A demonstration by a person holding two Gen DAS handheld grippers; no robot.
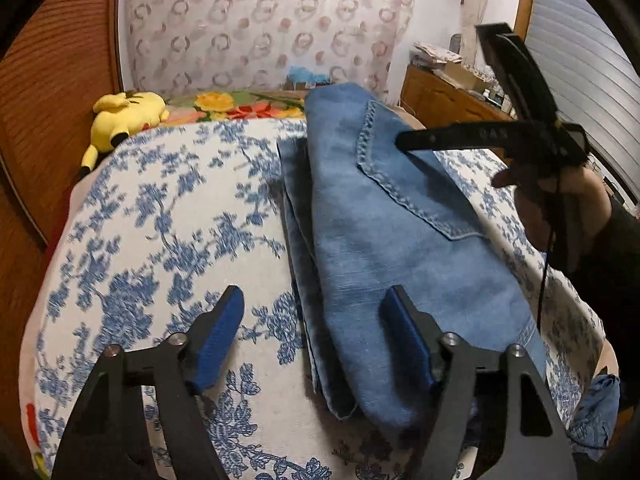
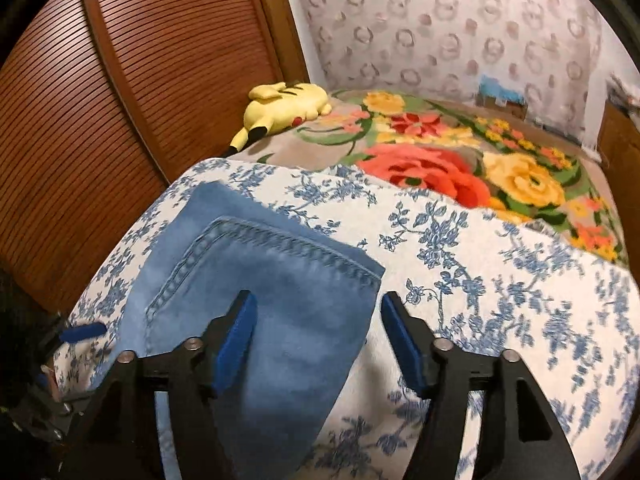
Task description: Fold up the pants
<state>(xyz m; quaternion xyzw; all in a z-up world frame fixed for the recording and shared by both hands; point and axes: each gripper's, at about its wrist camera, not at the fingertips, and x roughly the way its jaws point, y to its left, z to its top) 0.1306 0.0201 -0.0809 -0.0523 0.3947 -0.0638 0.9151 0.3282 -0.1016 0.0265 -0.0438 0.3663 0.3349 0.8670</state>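
While both hand-held grippers gape (level), jeans lie folded.

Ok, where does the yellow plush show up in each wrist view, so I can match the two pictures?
Left wrist: the plush lies at upper left, at the far edge of the bed beside the slatted wooden door.
Right wrist: the plush lies upper centre-left, on the flowered blanket by the same door.
Shared landmark: the folded jeans on the blue-flowered cover.
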